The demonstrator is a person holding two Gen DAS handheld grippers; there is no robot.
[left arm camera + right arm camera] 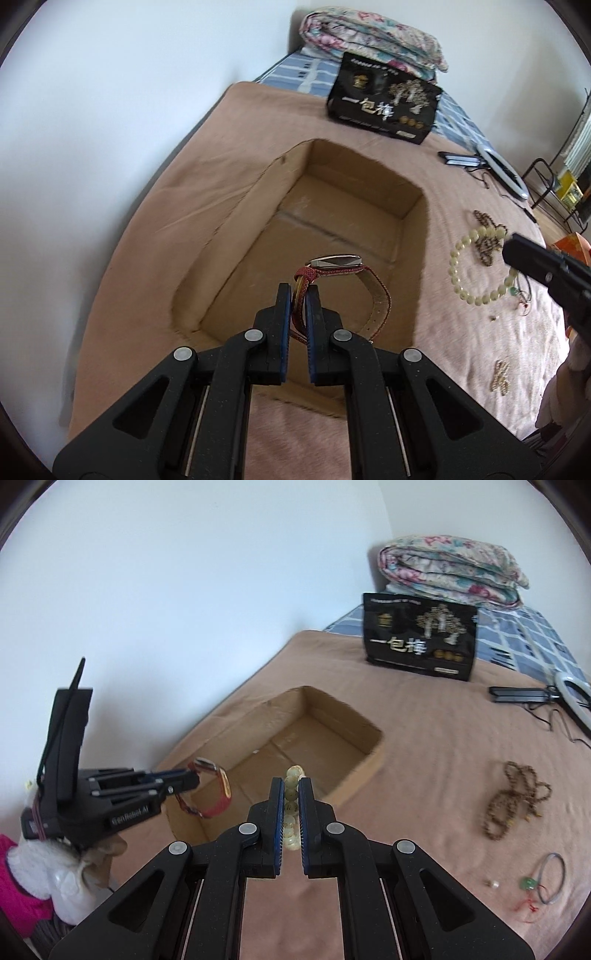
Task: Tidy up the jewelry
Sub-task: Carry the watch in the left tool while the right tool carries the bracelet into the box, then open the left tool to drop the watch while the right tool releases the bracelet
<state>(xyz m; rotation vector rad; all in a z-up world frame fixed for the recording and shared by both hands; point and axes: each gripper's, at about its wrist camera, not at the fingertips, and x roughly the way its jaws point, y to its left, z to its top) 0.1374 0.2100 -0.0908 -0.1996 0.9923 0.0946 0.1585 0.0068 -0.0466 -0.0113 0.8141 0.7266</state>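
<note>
My left gripper (299,291) has its jaws clamped on the strap of a red wristwatch (341,275), which hangs over the open cardboard box (412,206) on the bed (221,122); my right gripper (291,784) has its jaws clamped on a pale bead bracelet (291,775) just short of the box's near edge; a brown bead string (517,797) lies on the pink blanket (424,738), with a thin cord with a green bead (550,878) nearby.

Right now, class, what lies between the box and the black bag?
Nothing. Only bare blanket separates the box from the black bag, as both wrist views show.
</note>
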